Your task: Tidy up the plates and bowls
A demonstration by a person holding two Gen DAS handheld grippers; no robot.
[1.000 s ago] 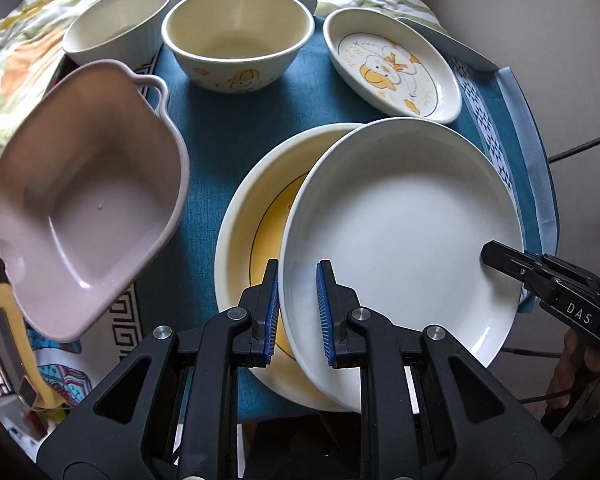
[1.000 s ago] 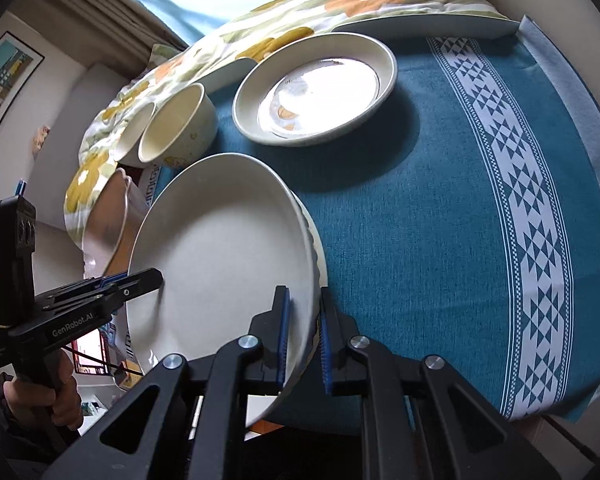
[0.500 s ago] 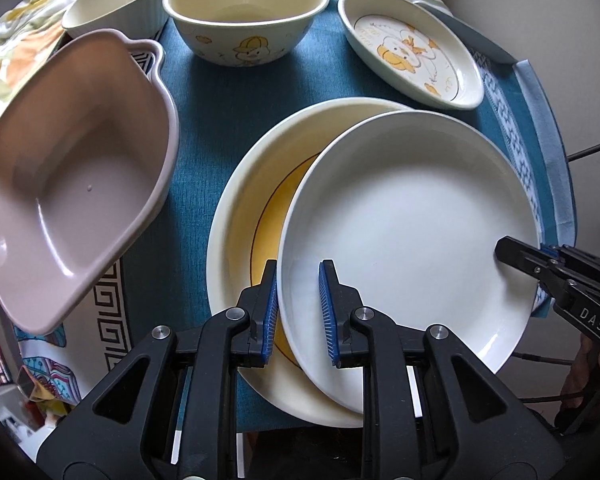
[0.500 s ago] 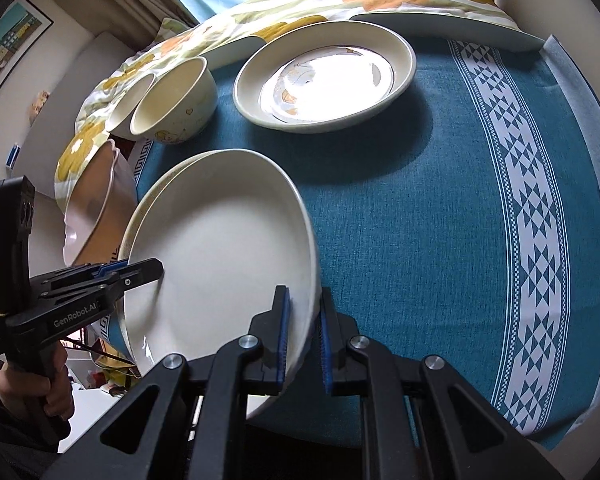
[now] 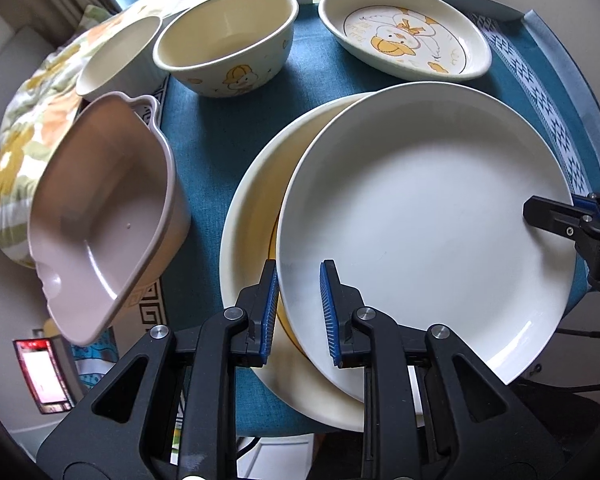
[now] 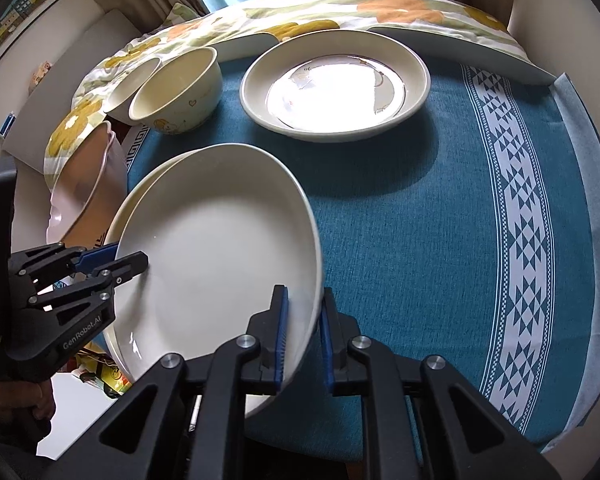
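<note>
While the white plate [image 5: 424, 224] has sunk lower over the yellow-rimmed plate [image 5: 252, 216] at its nine o'clock, the left gripper [image 5: 299, 312] and right gripper [image 6: 303, 334] both stay clamped on its rim, so stacking looks nearly done.

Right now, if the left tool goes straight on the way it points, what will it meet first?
The left tool already straddles the near rim of the white plate, so it would push against that plate first. The yellow plate lies just beneath; depth is unclear.
</note>
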